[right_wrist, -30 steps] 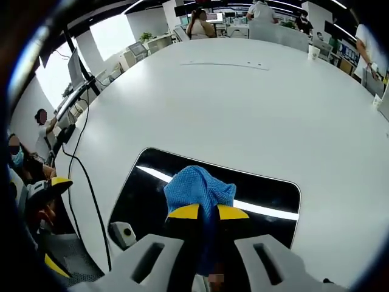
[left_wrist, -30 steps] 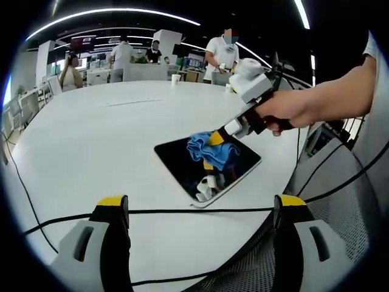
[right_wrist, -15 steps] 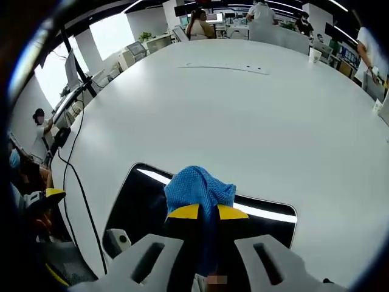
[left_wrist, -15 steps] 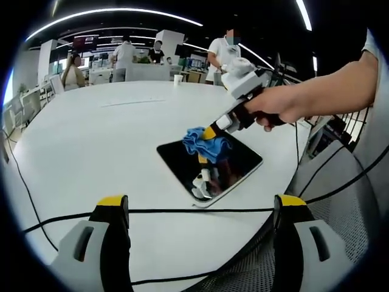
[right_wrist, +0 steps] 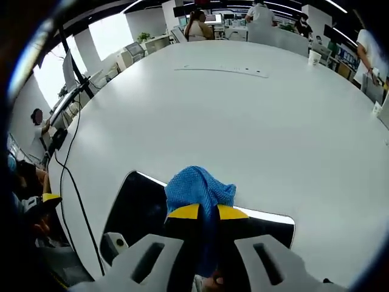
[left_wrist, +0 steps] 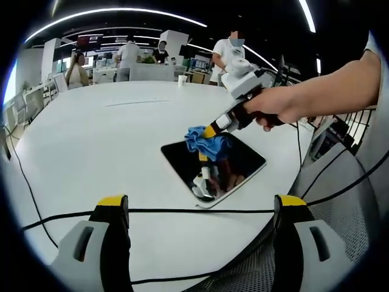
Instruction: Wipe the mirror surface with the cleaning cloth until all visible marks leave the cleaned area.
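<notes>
On the wide white surface (right_wrist: 255, 115) of an open office, our right gripper (right_wrist: 208, 212) pinches the blue cloth (right_wrist: 199, 190) against the mirror (right_wrist: 143, 204), left gripper (left_wrist: 200, 210) jaws wide.

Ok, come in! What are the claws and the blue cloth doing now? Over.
Right claw shut on blue cloth, pressed to mirror. Left claw open, off the mirror. Black cable across table, clear of mirror.

Place: open-plan office.
Evidence: a large white round table (right_wrist: 255, 115), desks with monitors (right_wrist: 70, 67) at the side, people (left_wrist: 230, 52) standing at counters behind, long ceiling strip lights (left_wrist: 109, 12).
</notes>
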`<state>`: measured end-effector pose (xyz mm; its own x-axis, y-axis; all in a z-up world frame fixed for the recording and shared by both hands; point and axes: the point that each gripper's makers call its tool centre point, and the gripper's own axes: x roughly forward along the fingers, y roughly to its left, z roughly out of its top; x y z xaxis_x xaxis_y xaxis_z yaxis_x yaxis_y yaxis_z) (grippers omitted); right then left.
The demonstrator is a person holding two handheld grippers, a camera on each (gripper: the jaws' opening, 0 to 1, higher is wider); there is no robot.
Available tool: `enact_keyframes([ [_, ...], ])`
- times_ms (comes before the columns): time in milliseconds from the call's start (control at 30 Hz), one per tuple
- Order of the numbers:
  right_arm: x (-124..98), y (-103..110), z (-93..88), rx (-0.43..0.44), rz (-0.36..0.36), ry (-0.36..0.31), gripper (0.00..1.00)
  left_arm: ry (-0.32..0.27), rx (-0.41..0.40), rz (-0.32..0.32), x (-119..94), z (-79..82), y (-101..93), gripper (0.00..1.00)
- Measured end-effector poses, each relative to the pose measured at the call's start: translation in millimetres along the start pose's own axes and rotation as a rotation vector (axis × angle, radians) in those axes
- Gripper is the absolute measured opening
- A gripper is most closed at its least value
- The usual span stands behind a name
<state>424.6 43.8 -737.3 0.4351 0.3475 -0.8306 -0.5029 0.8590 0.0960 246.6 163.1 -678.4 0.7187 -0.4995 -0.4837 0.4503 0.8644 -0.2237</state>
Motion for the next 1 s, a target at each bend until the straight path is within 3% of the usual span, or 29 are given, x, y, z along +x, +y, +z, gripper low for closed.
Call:
enact_keyframes([
  [533,-0.7,-0.7,0.4,0.039,0.033,-0.016,0.04,-0.005,-0.001,-0.001,0.7,1.6,-0.3,0.99],
  [1000,-5.2,-12.9,-3.0,0.021,0.009,-0.009,0.04,-0.003,0.004,-0.005,0.2,1.0,-1.1,0.99],
])
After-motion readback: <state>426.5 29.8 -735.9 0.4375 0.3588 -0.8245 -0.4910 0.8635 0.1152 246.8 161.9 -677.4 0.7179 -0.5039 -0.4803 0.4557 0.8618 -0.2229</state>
